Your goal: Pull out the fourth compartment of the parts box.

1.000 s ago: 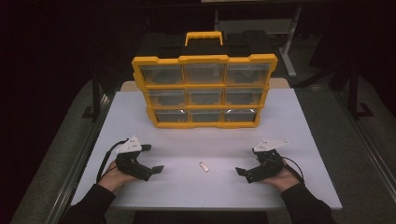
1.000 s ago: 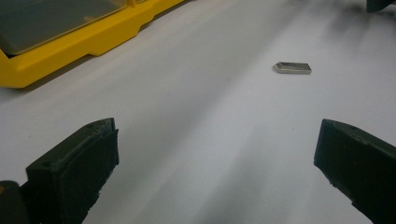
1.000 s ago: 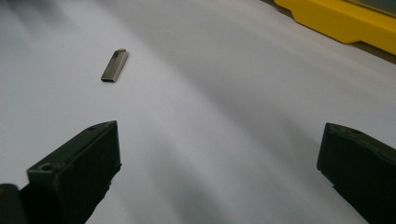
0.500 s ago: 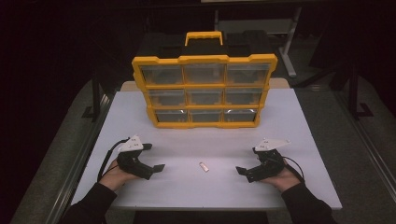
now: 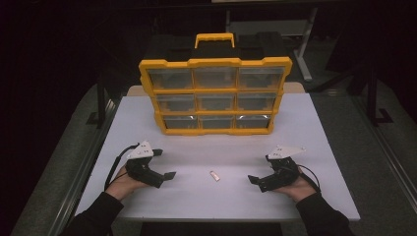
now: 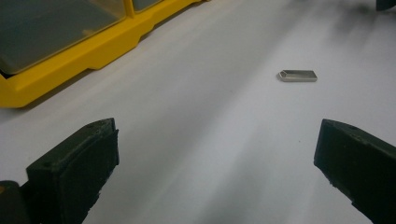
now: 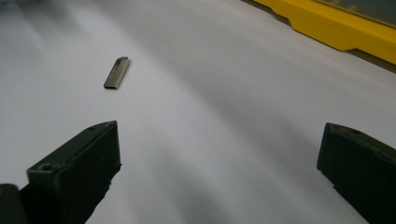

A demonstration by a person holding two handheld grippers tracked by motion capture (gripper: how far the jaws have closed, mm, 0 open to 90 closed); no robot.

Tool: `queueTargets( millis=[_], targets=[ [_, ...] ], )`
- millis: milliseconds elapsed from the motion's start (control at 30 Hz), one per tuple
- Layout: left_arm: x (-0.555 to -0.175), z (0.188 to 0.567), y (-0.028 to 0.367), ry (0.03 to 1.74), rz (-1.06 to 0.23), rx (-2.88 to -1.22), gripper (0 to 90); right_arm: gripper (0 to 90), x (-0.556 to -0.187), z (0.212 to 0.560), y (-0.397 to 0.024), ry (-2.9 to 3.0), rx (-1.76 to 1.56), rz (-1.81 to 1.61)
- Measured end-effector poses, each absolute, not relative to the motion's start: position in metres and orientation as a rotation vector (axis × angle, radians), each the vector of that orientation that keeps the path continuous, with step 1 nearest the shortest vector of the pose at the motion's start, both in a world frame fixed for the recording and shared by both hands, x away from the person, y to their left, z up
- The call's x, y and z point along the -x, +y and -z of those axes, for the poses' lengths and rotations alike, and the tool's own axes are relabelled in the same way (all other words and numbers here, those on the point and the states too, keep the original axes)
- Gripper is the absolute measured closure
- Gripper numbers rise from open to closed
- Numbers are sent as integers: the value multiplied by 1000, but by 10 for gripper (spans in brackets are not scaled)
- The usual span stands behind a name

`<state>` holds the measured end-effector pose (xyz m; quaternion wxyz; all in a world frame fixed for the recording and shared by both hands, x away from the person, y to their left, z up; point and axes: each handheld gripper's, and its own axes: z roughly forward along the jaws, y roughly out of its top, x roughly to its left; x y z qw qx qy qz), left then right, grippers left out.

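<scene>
A white table (image 5: 319,128) sits lit in a dark room — grey floor (image 5: 378,162) either side (metal frame legs (image 5: 303,59) just visible behind), everything beyond in shadow.

This looks like a workshop or lab test bench. A plain white table (image 5: 314,137) stands in a dark room, with metal frame legs (image 5: 305,54) behind it and grey floor at both sides. On the table stands a yellow parts organizer (image 5: 215,96) with a carry handle and nine clear drawers, the kind used for small hardware.
</scene>
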<state>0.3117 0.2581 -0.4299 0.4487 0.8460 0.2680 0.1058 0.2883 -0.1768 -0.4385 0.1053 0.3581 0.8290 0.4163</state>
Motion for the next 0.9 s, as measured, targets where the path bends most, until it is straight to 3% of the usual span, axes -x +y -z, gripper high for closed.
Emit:
queueTargets(
  millis=[900],
  targets=[
    [-318,425,246,634,-261,-2086,0,0,-288,438,-177,2439,-1057,-1240]
  ],
)
